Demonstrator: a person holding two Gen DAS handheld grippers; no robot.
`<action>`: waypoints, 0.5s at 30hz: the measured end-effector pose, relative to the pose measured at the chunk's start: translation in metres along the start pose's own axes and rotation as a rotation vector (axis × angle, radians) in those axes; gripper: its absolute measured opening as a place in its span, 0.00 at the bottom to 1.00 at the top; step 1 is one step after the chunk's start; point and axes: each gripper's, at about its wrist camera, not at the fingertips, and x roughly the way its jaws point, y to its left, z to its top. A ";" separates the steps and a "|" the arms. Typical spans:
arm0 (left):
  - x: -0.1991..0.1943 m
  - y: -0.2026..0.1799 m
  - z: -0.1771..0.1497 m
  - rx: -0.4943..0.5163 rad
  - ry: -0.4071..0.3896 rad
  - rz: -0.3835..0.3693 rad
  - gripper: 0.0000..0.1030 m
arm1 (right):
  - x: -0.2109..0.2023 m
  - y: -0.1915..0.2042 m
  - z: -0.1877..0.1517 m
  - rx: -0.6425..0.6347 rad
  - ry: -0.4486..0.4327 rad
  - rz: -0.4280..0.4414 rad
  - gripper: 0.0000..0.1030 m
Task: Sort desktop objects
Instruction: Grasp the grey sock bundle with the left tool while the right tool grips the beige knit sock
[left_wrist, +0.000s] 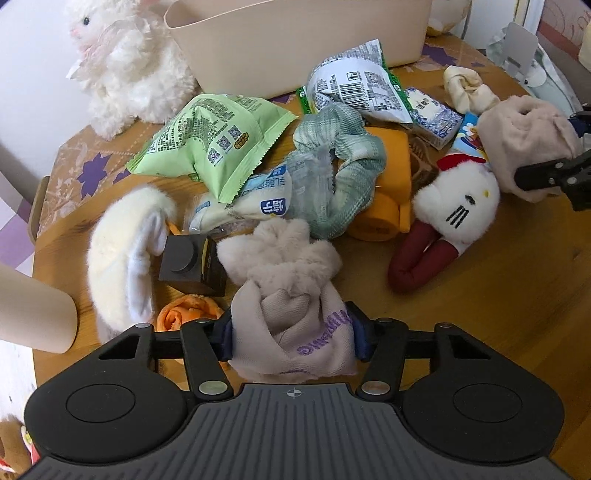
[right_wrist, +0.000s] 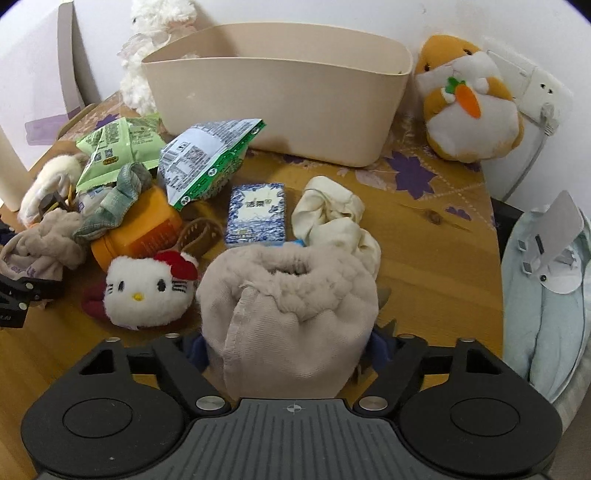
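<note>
My left gripper (left_wrist: 293, 338) is shut on a beige fuzzy sock with purple lettering (left_wrist: 291, 295), near the table's front left. It also shows at the left edge of the right wrist view (right_wrist: 40, 243). My right gripper (right_wrist: 288, 345) is shut on a second beige fuzzy sock (right_wrist: 291, 314), which shows in the left wrist view (left_wrist: 528, 136) at far right. Between them lies a white cat plush with a red bow (right_wrist: 147, 291). A beige bin (right_wrist: 280, 99) stands at the back.
Around lie green snack bags (left_wrist: 210, 144), a grey-green sock (left_wrist: 340, 170), an orange bottle (right_wrist: 140, 225), a blue tissue pack (right_wrist: 256, 214), a cream sock (right_wrist: 332, 218), a black box (left_wrist: 192, 266), a white bunny plush (left_wrist: 125, 66) and a hamster plush (right_wrist: 469, 99).
</note>
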 end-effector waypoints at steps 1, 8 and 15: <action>0.000 0.000 -0.001 0.000 -0.001 -0.004 0.53 | -0.001 0.000 -0.001 0.000 -0.002 0.000 0.65; -0.002 0.000 -0.004 0.011 -0.009 -0.018 0.42 | -0.008 -0.005 -0.003 0.005 -0.010 0.012 0.33; -0.015 -0.005 -0.007 0.005 -0.033 -0.052 0.34 | -0.028 -0.007 -0.009 0.031 -0.054 0.027 0.25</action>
